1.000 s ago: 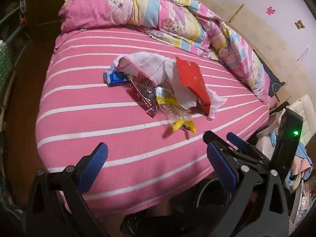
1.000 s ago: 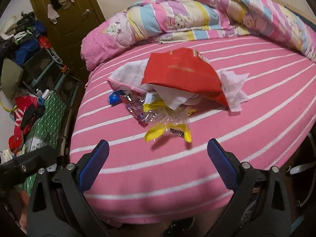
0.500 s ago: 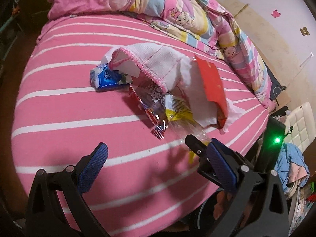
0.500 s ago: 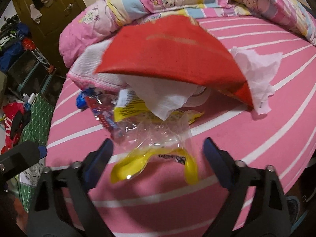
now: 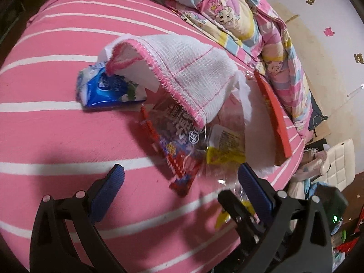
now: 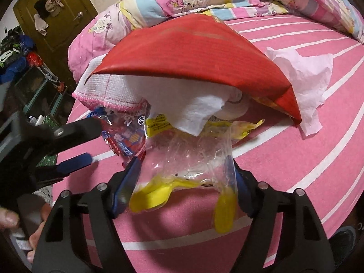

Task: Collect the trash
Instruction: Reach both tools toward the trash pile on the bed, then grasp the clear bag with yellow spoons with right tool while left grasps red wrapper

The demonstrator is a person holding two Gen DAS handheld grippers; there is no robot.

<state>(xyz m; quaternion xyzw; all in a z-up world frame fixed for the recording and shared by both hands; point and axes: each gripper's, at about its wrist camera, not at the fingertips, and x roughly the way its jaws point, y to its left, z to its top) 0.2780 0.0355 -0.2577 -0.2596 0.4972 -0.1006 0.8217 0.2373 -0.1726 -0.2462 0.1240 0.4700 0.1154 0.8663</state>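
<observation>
A heap of litter lies on a pink bedsheet with white stripes (image 6: pixel 284 159), a rumpled cartoon-print quilt (image 6: pixel 182 0) bunched along the far edge. The right gripper (image 6: pixel 184 182) sits low at the near end of the heap, its blue-padded jaws just having been closing; between them is a clear plastic wrapper with yellow ends (image 6: pixel 186 159), the pads right against its two sides, though whether they press it yet cannot be told. Above that wrapper a red paper envelope (image 6: pixel 193 56) arches like a roof over a white paper tissue (image 6: pixel 191 111); a second crumpled tissue (image 6: pixel 304 84) lies to the right. On the left a white gauze cloth with pink stitched edging (image 5: pixel 188 72) drapes over a blue-and-white tissue packet (image 5: pixel 107 91) and a red-printed clear snack wrapper (image 5: pixel 177 150) (its lettering is blurred). The left gripper (image 5: pixel 179 179) hovers with its jaws wide apart and empty, just short of the snack wrapper's near end
</observation>
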